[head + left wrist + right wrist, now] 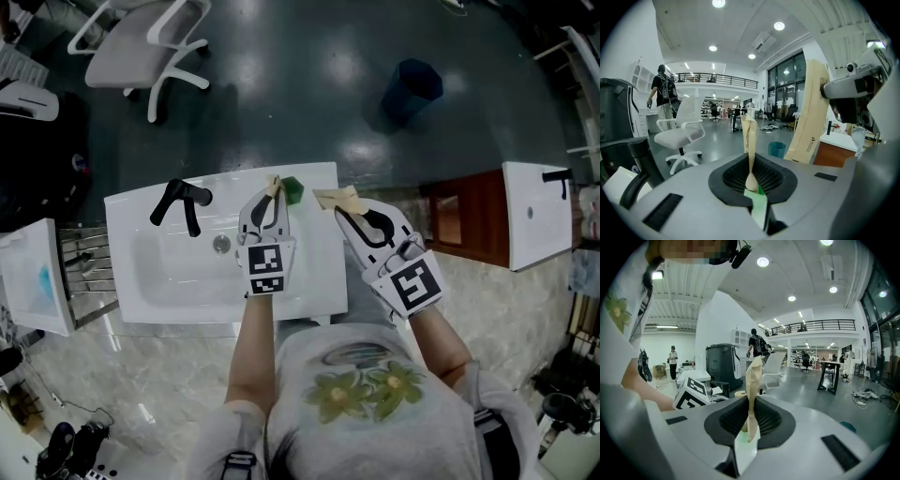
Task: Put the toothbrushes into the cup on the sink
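**Grippers.** The left gripper (751, 182) has its jaws nearly closed on 1 paper-wrapped toothbrush (750, 136), which stands upright between the pads with a pale green end at the bottom. The right gripper (749, 428) is likewise nearly closed on a 2nd wrapped toothbrush (753, 380), also upright. Neither gripper is empty.

**Position.** In the head view the left gripper (272, 194) sits at centre frame over the far rim of the sink (187, 286). Just beside its tip is a dark green object (292, 190), which I take to be the cup. The right gripper (343, 208) is right of centre, past the sink's right edge.

**Step in hand, judged.** Delivery of the left toothbrush into the cup.
- Align the lower end over the cup mouth before descending.
- Keep the wrapper vertical; it looks light and may catch on the rim.
- Release only once the end is inside.
- Hold the right gripper clear until the 1st is seated.

**Surface.** White basin, black faucet (180, 202) at left, drain (221, 244) near centre.

**Room.** Glossy dark floor; white office chair (150, 47) upper left; blue bin (412, 89) upper right; a 2nd basin (536, 211) at right.
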A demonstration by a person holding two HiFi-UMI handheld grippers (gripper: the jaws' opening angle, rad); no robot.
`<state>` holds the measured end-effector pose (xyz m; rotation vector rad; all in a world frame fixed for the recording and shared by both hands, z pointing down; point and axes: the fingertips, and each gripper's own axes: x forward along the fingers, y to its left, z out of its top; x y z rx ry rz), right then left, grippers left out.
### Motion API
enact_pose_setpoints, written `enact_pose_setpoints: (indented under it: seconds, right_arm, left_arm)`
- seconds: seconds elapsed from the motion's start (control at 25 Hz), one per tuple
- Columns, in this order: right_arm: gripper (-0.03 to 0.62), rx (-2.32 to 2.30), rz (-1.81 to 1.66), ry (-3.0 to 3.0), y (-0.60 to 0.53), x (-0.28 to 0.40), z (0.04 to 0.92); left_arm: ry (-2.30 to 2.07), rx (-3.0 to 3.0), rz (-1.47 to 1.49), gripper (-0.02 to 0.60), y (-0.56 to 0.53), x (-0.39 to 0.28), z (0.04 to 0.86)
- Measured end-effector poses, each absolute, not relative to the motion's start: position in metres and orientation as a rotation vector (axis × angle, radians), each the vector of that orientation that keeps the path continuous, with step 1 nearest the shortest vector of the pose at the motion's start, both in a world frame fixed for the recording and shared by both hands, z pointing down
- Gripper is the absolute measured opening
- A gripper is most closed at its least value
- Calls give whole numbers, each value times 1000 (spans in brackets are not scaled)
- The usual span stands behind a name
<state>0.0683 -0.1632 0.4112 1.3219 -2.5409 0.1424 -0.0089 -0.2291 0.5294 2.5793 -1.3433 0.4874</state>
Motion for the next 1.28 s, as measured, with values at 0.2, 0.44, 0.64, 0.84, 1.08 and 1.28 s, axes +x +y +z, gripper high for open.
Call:
enact_pose_setpoints:
  seconds: [0.2,0.44,0.64,0.84,1.08,1.28]
  right_arm:
    - [63,1327,142,-2541,-164,70,410]
    - [64,1323,140,-2541,-164,69,409]
    - [64,1316,128,-2542,-165,67,407]
    - [64,1320,121,-2541,-163,65,404]
    - [63,1329,118,-2537,-157,64,400]
    - [64,1336,93,-2542,-153,62,392]
  left_arm:
    - [-1351,2567,515,32,-230,-8,534]
    - [-1357,2550,505,32,-231,-10,538]
    - [-1341,2535,490,32,-233,-11,538]
    - [-1319,2535,493,42,-231,-11,537]
    - [-1287,2548,453,108,-226,-14,525]
    - [-1295,2589,399,134,-221,-18,496]
